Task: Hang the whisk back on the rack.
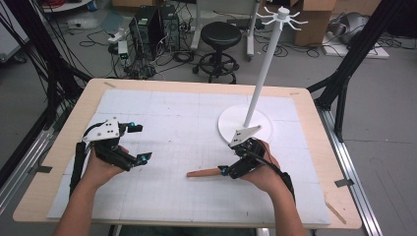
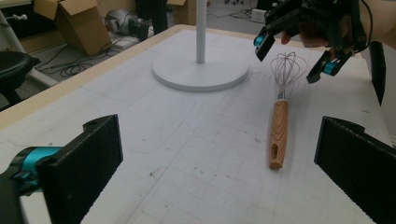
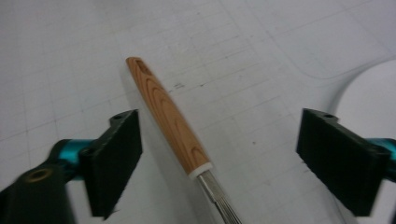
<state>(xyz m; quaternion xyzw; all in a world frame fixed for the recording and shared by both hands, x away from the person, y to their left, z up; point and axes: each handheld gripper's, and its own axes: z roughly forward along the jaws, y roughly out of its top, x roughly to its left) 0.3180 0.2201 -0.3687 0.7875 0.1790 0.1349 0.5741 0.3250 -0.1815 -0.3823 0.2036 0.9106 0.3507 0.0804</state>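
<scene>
Jaws on both grippers stand wide, gripping nothing. On the table point(image 1: 314, 147), near its front edge right of centre, the whisk point(image 2: 279, 126) lies flat. The right gripper point(image 1: 235, 162) straddles it unclamped; the left gripper point(image 1: 140, 142) waits apart. Judged: reaching stage; next, close on the whisk. Its wire head is cut off in the right gripper view.

1. I hold two grippers: left gripper point(image 1: 139, 142) and right gripper point(image 2: 295, 59).
2. One whisk point(image 2: 279, 123) lies on the mat.
3. One white stand point(image 1: 246, 125) is on the table.
4. One mat point(image 1: 172, 128) covers one table point(image 1: 59, 162).
5. One stool point(image 1: 219, 42) stands on the floor beyond.
</scene>
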